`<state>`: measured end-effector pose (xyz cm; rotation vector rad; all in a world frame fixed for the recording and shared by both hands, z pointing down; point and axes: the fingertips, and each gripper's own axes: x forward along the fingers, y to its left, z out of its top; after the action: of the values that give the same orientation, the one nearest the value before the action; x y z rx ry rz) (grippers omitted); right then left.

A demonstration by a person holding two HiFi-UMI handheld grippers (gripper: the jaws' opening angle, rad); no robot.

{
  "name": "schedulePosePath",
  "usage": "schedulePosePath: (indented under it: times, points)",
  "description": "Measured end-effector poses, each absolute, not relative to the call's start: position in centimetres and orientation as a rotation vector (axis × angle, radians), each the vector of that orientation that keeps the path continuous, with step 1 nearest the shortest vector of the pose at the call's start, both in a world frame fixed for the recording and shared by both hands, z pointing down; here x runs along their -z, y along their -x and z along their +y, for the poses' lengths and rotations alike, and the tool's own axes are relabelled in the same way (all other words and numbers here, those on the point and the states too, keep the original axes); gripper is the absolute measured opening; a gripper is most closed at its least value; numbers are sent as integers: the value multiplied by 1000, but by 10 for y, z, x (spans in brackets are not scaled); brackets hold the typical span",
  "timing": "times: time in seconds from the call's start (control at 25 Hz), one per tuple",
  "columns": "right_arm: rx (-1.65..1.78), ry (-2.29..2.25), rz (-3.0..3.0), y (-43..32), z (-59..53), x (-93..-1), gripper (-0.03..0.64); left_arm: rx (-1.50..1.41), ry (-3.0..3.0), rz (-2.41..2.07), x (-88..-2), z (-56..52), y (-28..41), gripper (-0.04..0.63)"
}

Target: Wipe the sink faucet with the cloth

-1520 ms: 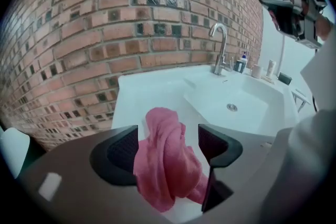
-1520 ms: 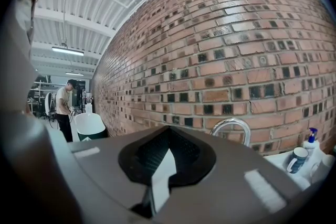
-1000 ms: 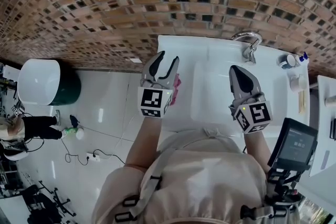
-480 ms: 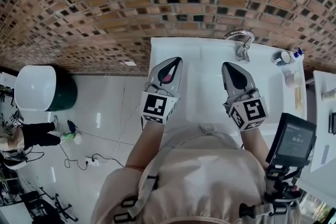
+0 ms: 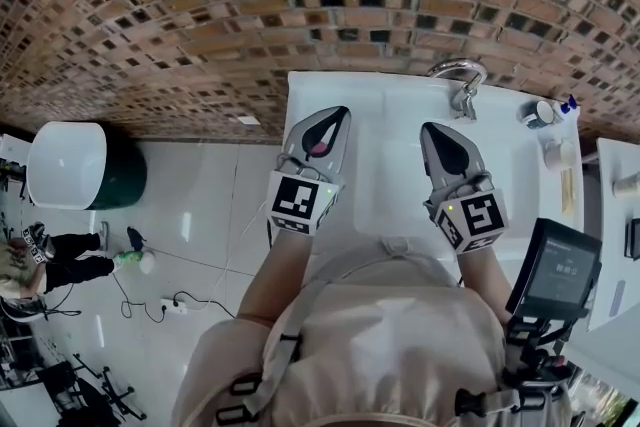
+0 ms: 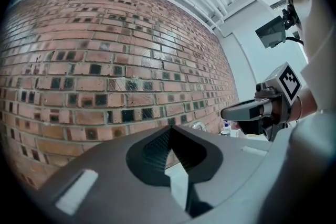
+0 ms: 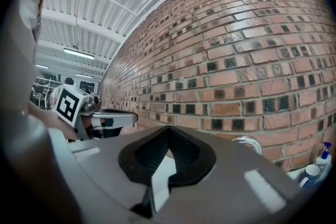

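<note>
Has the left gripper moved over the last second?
Yes. Against the sink's left edge, the left gripper has moved right, further over the sink, and its fingers, apart then, are now together.

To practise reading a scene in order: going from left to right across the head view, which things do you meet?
white-topped green container → left gripper → right gripper → blue-capped bottle

Free lane over sink [image 5: 398, 91] basin between left hand-held gripper [image 5: 334, 115] and right hand-held gripper [image 5: 431, 129] runs back to faucet [image 5: 462, 83], brick wall [image 5: 250, 5] close behind it, bottles [image 5: 550, 112] crowd the ledge at right.
</note>
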<state>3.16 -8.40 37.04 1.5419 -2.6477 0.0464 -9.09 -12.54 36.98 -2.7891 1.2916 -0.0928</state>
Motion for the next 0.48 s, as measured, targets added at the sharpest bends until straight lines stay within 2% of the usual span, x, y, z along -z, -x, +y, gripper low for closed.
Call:
schedulePosePath:
  times: [0.48]
  points:
    - [-51, -1560, -2641, -34, -84, -372, -14, 124, 2809, 1267, -374, -126, 88, 5]
